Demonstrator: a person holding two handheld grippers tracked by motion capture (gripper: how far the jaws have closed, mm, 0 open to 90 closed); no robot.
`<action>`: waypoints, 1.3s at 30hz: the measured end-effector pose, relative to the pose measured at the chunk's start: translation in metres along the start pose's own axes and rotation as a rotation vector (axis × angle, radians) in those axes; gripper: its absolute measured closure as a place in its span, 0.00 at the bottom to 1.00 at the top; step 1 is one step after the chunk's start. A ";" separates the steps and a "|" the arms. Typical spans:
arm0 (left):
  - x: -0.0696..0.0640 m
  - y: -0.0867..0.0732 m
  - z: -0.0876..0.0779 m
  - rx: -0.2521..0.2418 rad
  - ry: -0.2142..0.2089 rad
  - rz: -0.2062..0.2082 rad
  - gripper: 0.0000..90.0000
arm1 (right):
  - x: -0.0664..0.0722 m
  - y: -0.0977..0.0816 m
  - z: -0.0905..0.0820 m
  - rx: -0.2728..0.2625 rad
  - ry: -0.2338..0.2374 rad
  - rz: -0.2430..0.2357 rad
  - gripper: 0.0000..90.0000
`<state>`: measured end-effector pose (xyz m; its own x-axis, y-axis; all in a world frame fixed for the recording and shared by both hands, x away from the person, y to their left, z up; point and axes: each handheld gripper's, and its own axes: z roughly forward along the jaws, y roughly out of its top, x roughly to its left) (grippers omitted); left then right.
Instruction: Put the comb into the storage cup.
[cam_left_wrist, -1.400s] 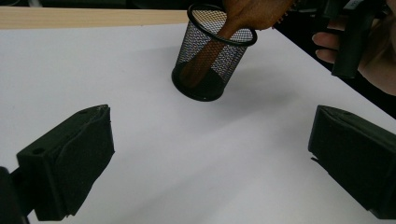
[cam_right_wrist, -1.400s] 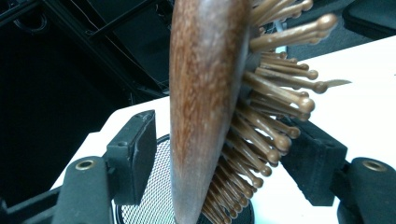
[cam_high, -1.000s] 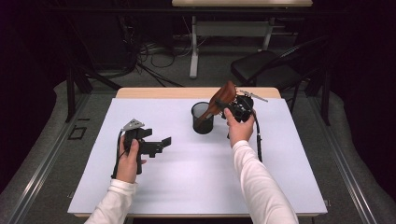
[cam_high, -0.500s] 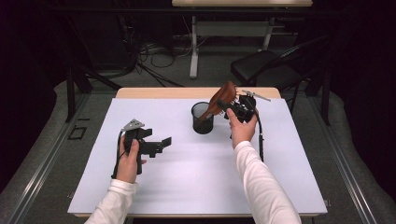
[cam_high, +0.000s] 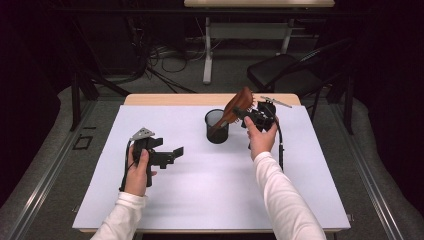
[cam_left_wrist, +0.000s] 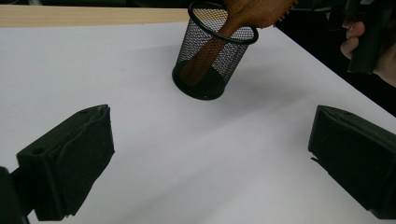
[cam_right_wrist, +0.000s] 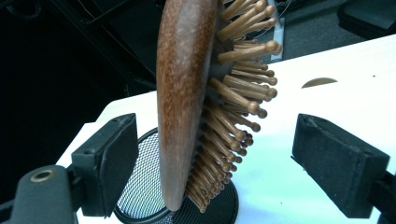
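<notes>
1. The white table (cam_high: 200, 200) looks as it did in the earlier pictures: nothing on it has shifted, and no writing or label can be read on its surface.
2. The person's right hand (cam_high: 260, 140) has drawn very slightly back and to the right of where it was a second ago, away from the cup; the left hand (cam_high: 136, 170) rests on the table at the same spot as before.
3. The black mesh cup (cam_high: 217, 127) stands upright near the far middle of the table, in the same place as earlier. It carries no brand that can be read.
4. The wooden hairbrush (cam_high: 239, 105) stands handle-down in the cup, leaning up and to the right over the rim, much as before. No print is legible on its back.
5. The right gripper (cam_right_wrist: 205, 154) has just been opening its jaws. In the right gripper view the brush head stands between them, with clear gaps on both sides, so neither pad presses on it.
6. The left gripper (cam_left_wrist: 205, 158) has its jaws wide apart with only bare table between them, well apart from the cup.
</notes>
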<state>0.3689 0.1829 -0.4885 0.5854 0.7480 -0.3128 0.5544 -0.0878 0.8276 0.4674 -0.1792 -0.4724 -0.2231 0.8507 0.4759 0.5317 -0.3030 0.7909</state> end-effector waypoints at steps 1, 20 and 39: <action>0.000 0.000 0.000 0.000 0.000 0.000 0.00 | 0.000 0.000 -0.001 0.004 0.002 -0.003 0.16; -0.001 0.000 0.000 0.001 0.000 0.002 0.00 | -0.005 0.004 -0.014 0.025 0.032 0.000 0.15; -0.001 0.000 0.000 0.003 0.000 0.001 0.00 | -0.013 0.000 -0.030 0.091 0.044 -0.074 0.00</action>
<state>0.3685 0.1822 -0.4886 0.5860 0.7480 -0.3116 0.5553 -0.0907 0.8267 0.4455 -0.2030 -0.4671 -0.2988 0.8492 0.4355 0.5837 -0.1984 0.7874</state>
